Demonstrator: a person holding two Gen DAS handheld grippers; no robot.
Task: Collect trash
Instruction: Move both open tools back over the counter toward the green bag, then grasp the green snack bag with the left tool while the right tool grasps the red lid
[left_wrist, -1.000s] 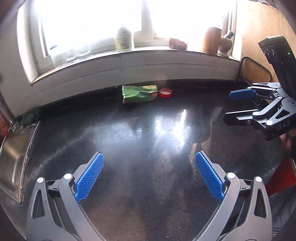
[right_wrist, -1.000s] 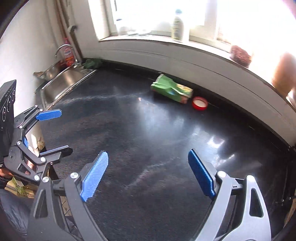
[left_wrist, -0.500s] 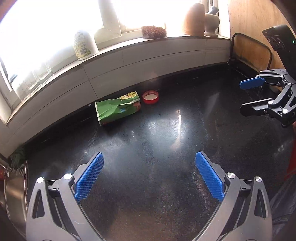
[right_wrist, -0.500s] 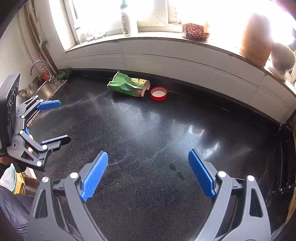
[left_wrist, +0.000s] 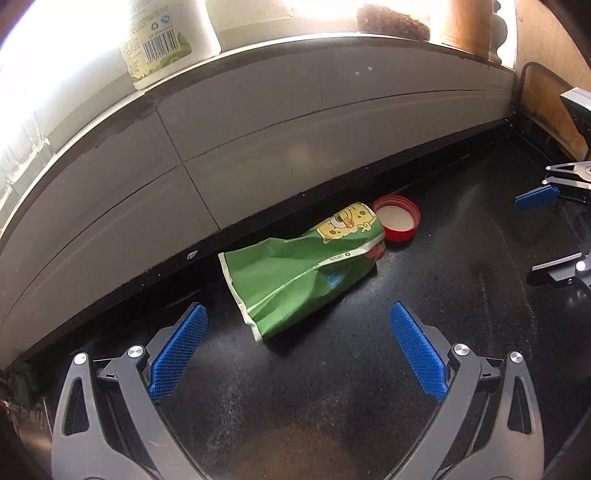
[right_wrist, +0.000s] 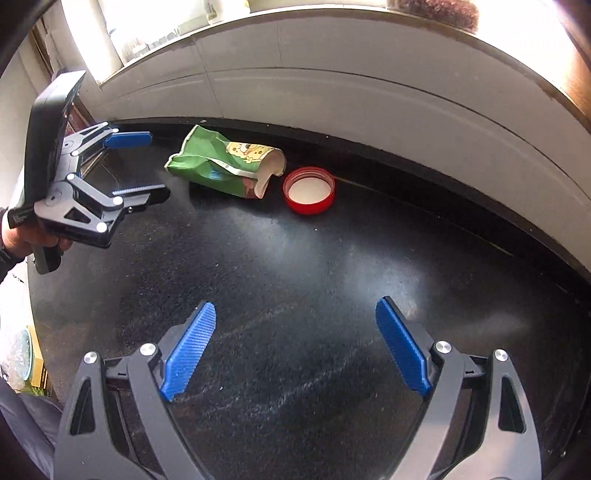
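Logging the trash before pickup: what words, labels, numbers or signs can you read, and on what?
None can be quoted.
Bottle on the sill: barcode, recycling symbol and small print, too blurred to read.
Crushed green paper cup: yellow cartoon character, a tiny recycling mark and print along the white seam, a small blue logo; all too small to read.
Red lid: plain white inside, no text.

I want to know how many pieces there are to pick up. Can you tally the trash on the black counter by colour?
Green: 1, the crumpled paper cup lying on its side
Red: 1, the lid lying with its inside up, beside the cup's mouth
Total: 2
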